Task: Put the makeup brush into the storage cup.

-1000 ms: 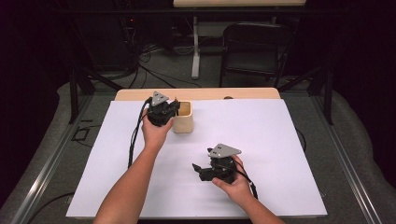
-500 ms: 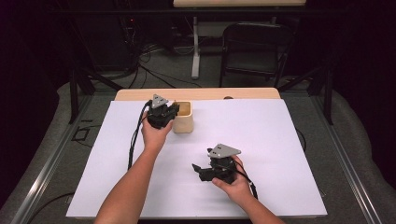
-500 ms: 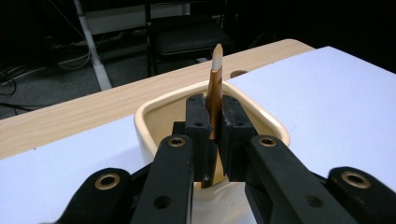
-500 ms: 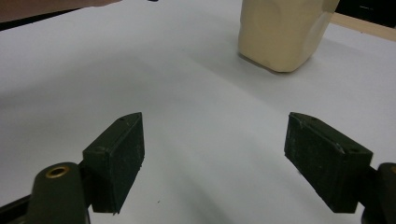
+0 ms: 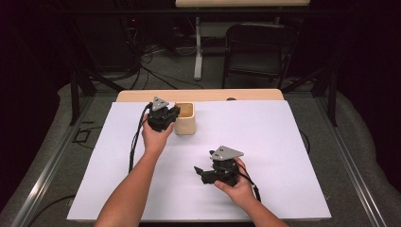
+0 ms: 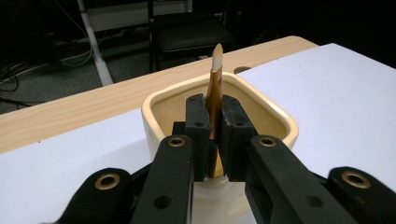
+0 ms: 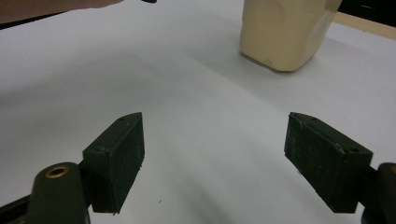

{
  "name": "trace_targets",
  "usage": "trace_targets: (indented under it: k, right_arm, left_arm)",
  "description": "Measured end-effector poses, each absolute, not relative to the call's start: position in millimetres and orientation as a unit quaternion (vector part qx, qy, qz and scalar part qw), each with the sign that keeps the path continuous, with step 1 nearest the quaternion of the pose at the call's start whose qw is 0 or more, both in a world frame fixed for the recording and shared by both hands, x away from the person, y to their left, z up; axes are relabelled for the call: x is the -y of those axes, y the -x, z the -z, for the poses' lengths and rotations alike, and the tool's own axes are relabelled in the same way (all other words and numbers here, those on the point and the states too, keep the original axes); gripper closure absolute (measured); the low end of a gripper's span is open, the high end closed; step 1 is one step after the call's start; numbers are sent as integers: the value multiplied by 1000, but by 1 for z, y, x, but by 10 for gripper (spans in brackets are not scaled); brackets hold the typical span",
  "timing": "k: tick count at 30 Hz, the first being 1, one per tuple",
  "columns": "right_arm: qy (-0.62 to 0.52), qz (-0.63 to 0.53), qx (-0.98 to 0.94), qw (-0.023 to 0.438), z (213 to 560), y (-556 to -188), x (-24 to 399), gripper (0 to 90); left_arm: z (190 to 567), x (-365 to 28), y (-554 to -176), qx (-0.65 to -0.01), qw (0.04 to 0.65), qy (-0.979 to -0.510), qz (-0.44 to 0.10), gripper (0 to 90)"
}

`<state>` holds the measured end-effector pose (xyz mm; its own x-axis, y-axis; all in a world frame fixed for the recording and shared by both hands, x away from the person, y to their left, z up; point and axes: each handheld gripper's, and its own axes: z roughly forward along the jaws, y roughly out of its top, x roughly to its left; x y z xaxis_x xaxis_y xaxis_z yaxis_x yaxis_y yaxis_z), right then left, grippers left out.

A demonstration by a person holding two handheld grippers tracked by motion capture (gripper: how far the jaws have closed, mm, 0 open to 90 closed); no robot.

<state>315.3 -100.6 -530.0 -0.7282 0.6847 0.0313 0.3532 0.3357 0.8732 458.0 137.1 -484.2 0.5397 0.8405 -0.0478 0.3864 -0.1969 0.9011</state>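
Nearest me, the right hand-held gripper (image 5: 202, 172) rests wide open, empty, on the white counter (image 5: 283, 142). Farther off, the left hand-held gripper (image 6: 214, 126) pinches a thin brown stick (image 6: 215, 84) upright over the cream cup (image 6: 275, 119); released tilted, it might catch the rim and tip out.

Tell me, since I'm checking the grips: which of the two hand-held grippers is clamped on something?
The left hand-held gripper, at the cream cup: its pads pinch a thin brown stick standing over the cup's mouth. The right hand-held gripper is open above the white sheet.

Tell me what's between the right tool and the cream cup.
Nothing: bare white table cover lies between the right tool and the cream cup, per the right gripper view.
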Motion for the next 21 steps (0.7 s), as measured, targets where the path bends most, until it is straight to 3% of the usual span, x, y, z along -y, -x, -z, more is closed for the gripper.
trace_targets:
  k: [15,21]
  right_arm:
    - [-325,-476,-798,174,530,-315,100,197]
    - [-324,-477,-798,174,530,-315,100,196]
  left_arm:
    - [483,-139,-457,-417,480,-735,-236,830]
    - [483,-139,-457,-410,485,-734,-242,655]
